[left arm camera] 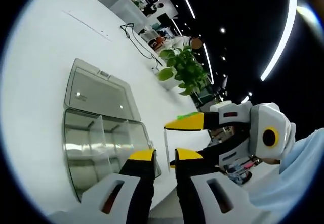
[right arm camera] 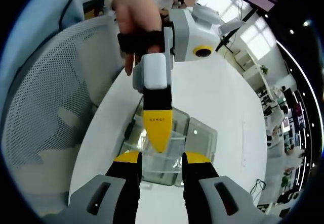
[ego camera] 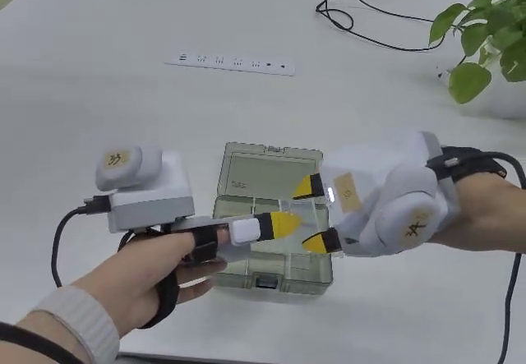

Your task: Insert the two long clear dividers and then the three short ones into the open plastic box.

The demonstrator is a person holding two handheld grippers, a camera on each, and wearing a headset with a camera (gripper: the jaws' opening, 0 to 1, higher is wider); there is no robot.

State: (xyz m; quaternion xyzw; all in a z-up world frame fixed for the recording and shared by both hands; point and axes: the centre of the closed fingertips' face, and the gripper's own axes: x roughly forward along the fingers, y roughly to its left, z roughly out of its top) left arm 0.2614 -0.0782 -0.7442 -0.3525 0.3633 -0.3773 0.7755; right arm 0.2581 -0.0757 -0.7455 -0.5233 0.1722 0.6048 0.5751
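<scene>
- The left gripper (ego camera: 283, 224), in the person's left hand (ego camera: 156, 269), is pointing right over the box. Its jaws are sitting a narrow gap apart with the thin edge of the clear divider (right arm camera: 169, 161) in that gap. Can't tell if the pads are touching it.
- The open plastic box (ego camera: 283, 278) is sitting near the middle of the bench's (ego camera: 99, 68) near edge. Its lid is lying flat toward the far edge, and clear partitions are standing inside.
- The divider is hanging above the box's right half.
- The right gripper (ego camera: 315, 215) is pointing left, jaws spread wide, pinching the divider by its two ends.
- The plant (ego camera: 481, 31) is sitting at the far-right corner.
</scene>
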